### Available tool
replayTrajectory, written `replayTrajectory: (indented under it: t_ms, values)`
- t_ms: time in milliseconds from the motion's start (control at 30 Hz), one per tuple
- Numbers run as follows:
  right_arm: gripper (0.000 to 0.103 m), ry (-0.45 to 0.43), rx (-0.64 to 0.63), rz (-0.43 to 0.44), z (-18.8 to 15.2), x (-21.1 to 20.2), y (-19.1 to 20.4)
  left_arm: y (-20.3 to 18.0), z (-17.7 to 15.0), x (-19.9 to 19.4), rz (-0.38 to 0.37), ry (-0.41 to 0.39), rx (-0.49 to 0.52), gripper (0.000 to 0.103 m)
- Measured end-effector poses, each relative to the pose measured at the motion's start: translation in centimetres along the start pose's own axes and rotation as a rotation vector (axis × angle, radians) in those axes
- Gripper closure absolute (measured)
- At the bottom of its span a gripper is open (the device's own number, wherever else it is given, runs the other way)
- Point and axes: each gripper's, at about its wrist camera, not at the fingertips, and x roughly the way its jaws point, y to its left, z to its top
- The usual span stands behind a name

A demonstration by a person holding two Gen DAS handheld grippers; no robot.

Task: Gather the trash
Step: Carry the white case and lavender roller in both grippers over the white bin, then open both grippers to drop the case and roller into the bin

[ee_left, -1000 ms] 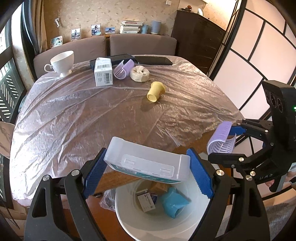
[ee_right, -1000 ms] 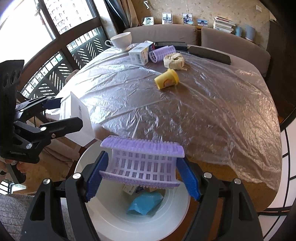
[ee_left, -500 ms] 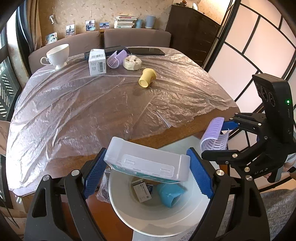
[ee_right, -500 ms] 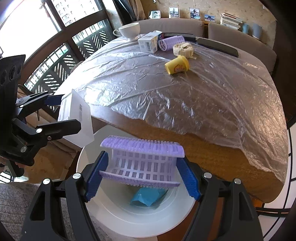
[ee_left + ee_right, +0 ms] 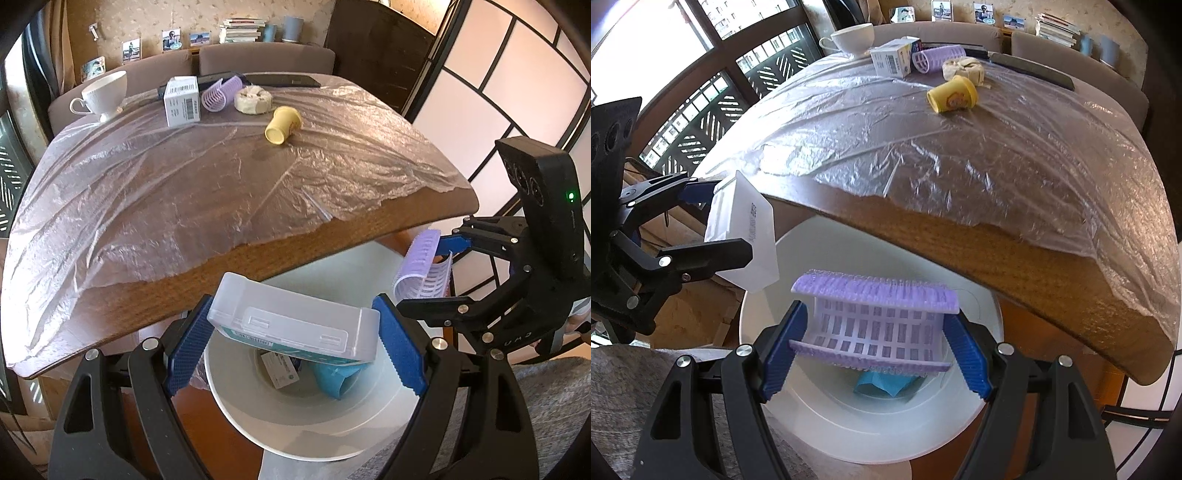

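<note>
- The left gripper (image 5: 293, 345) stayed clamped on the translucent white plastic box (image 5: 295, 325), lower centre, now farther over the round white bin (image 5: 236, 398).
- The right gripper (image 5: 873, 352) still clenched the lilac mesh hair roller (image 5: 875, 321) above it.

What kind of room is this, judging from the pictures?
Probably a home dining room: a wooden table under a plastic sheet, chairs at its far side, and a ledge with photos and books behind them. A teacup stands on the table.
</note>
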Motion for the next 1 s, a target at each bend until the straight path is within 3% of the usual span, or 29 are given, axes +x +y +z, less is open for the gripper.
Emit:
replayTrajectory:
  t_ms: [1000]
  values:
    - [0.029,0.108,-0.025,-0.013,-0.5,5.5,-0.2,0.2,-1.8,4.4,0.014,0.111,0.026,0.016]
